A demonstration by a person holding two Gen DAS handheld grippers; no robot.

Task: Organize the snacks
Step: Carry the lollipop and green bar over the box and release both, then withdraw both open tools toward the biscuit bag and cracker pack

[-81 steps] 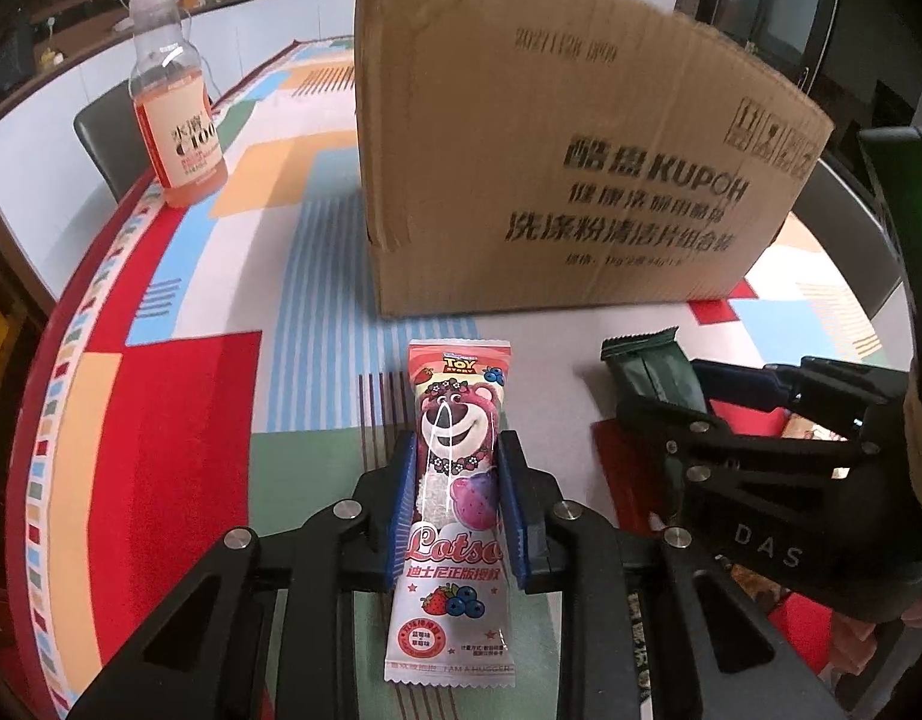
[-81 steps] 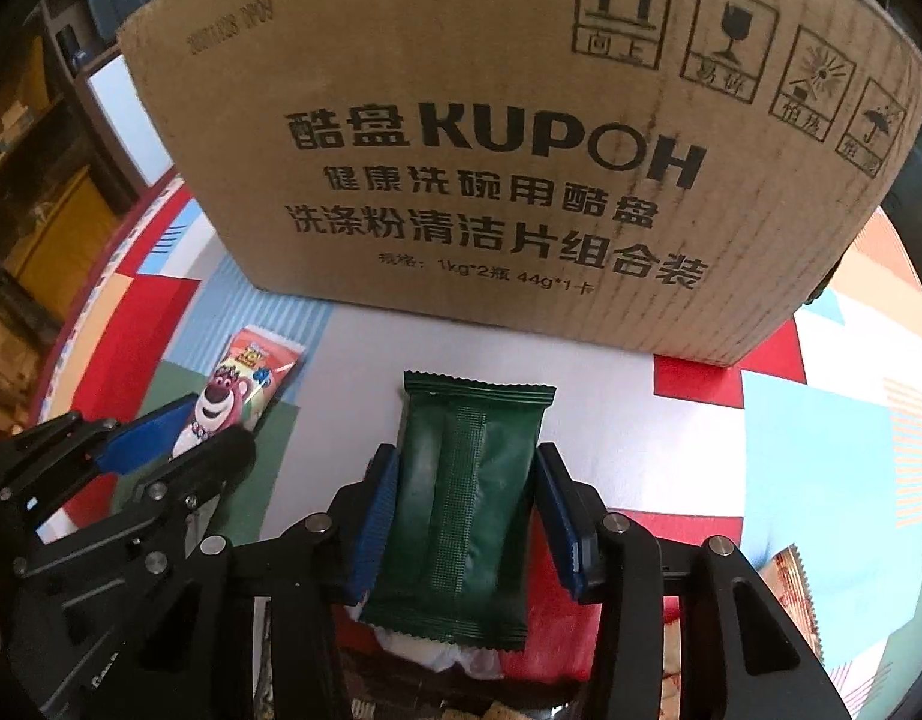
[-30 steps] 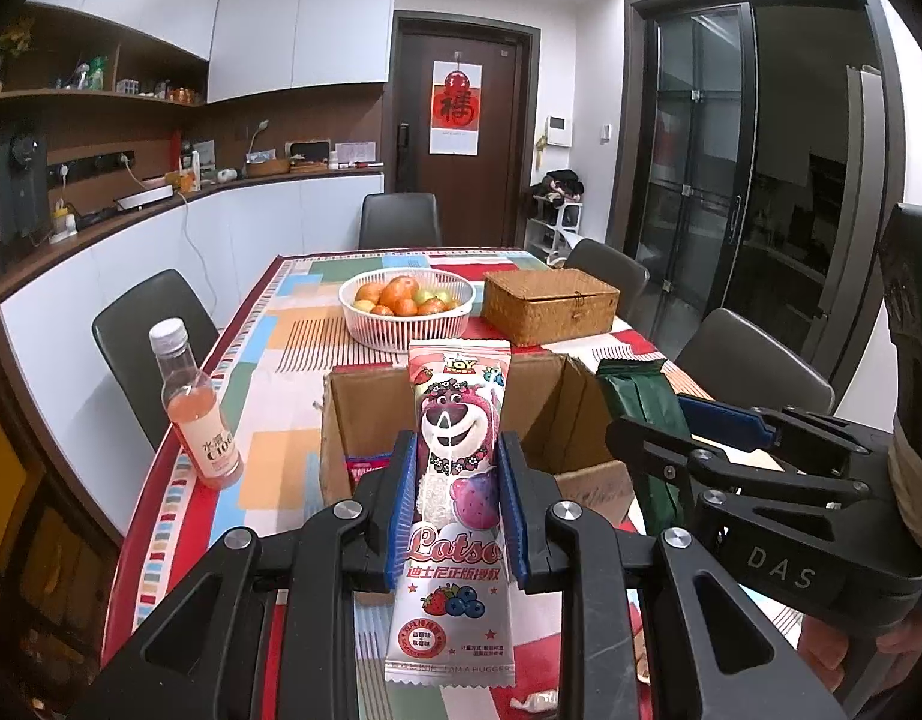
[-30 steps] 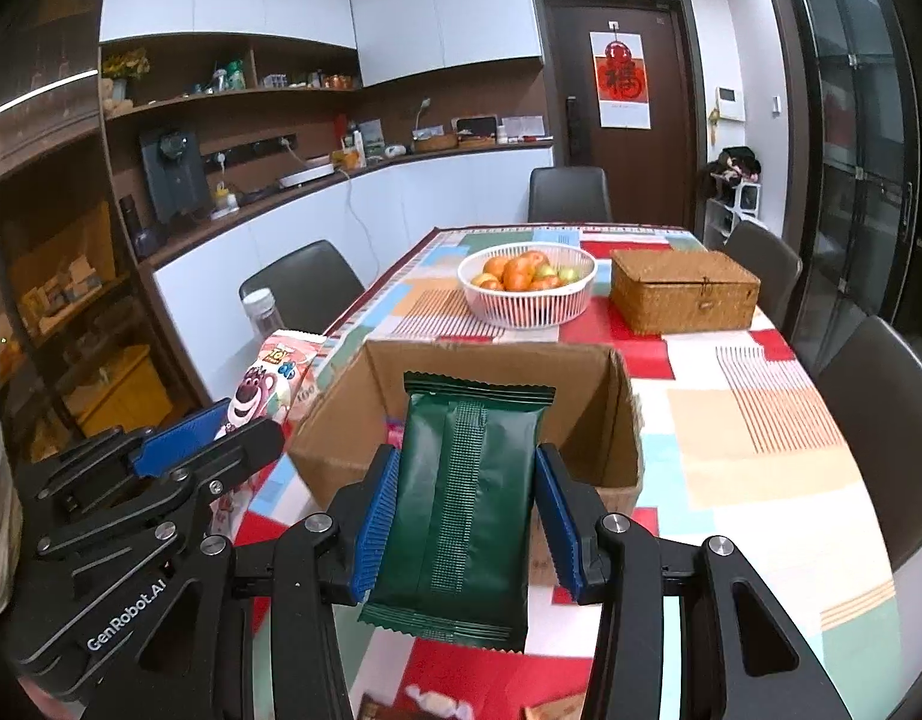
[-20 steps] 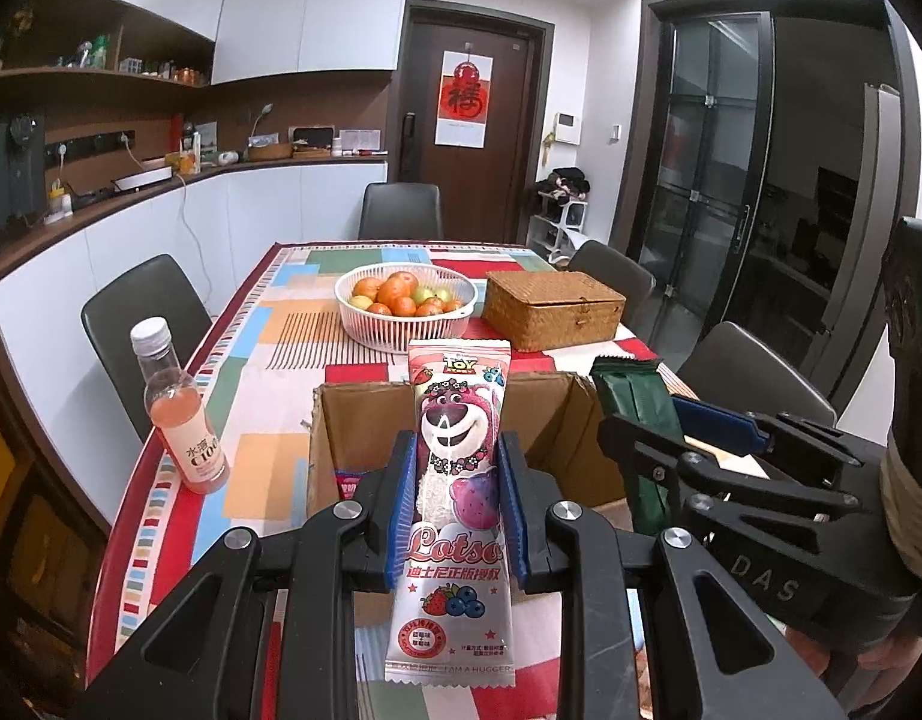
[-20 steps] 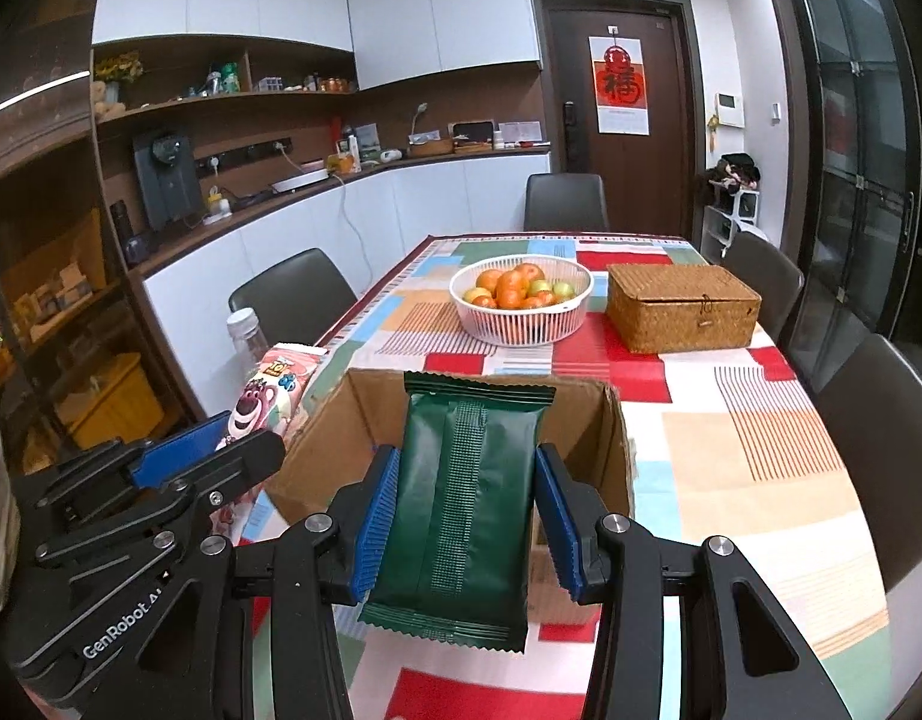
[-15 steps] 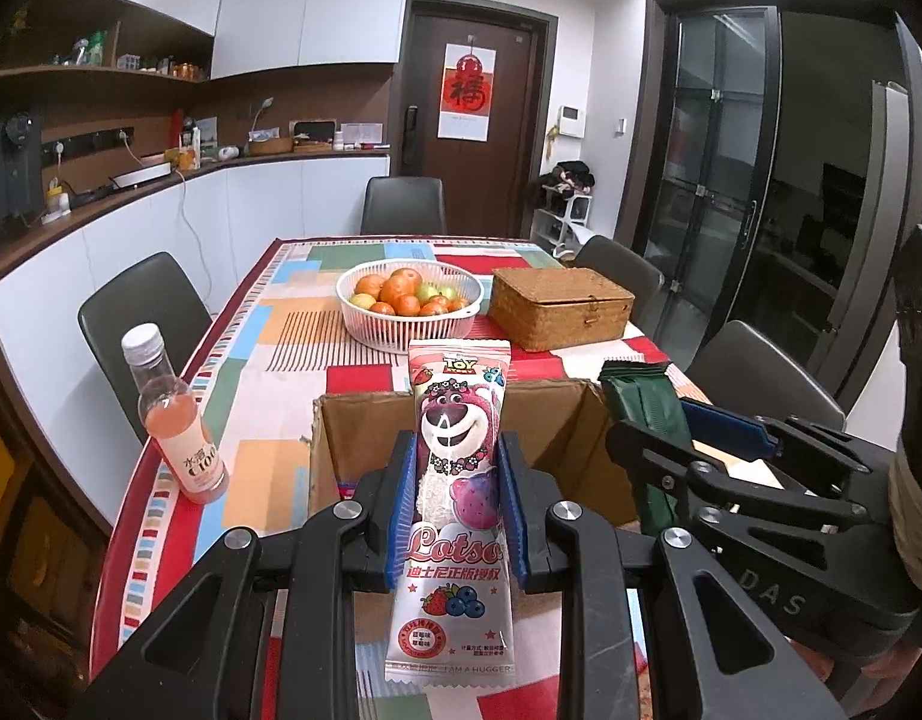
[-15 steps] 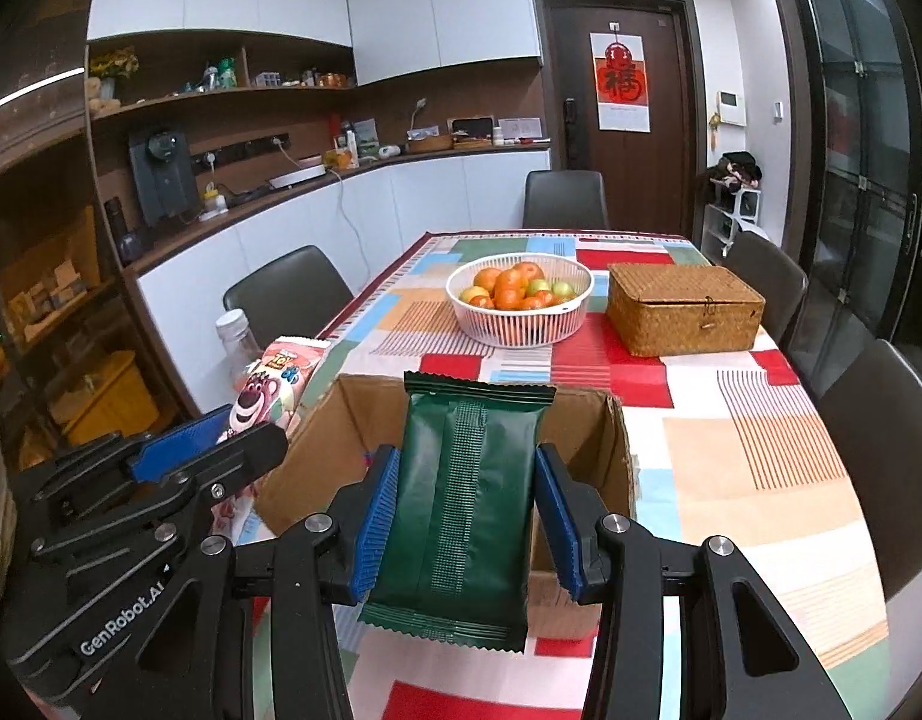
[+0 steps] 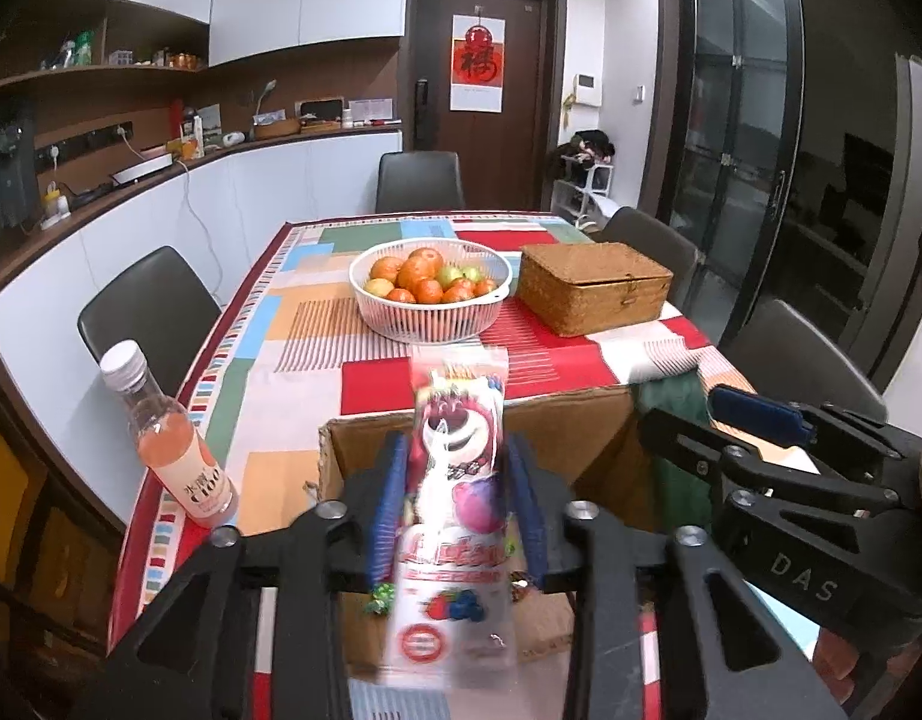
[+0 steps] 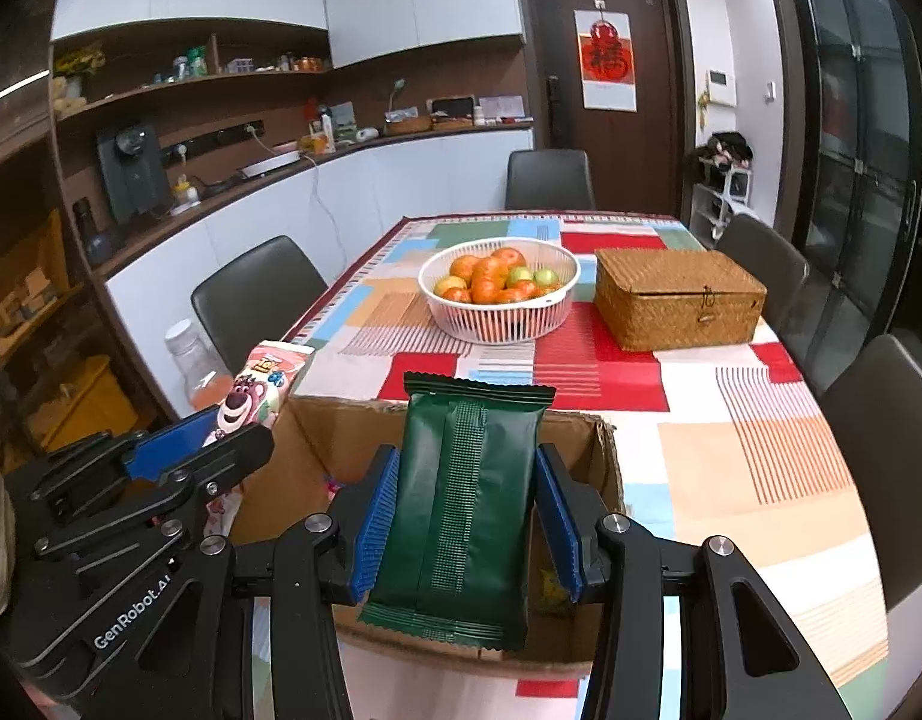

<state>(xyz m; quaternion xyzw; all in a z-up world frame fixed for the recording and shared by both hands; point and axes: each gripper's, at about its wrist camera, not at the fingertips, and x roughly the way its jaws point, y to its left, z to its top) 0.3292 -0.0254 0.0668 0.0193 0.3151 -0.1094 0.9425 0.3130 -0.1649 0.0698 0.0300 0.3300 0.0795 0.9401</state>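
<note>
My left gripper (image 9: 458,504) has its jaws a little apart around a pink Lotso bear snack packet (image 9: 455,516), which is blurred and hangs lower between them, above the open cardboard box (image 9: 568,426). My right gripper (image 10: 466,516) is shut on a dark green snack packet (image 10: 466,510) and holds it over the same box (image 10: 604,462). Each gripper shows in the other's view: the right one (image 9: 760,456) at the right, the left one (image 10: 179,456) at the left with the bear packet (image 10: 251,396). Small wrapped items lie inside the box.
A bottle of pink drink (image 9: 173,450) stands left of the box. A white basket of fruit (image 9: 431,288) and a wicker box (image 9: 592,288) stand farther back on the patterned tablecloth (image 10: 730,432). Dark chairs surround the table.
Both grippers lifted their packets from the table up over the open box. The left jaws have just widened and the bear packet has slipped down, blurred. The green packet stays gripped.
</note>
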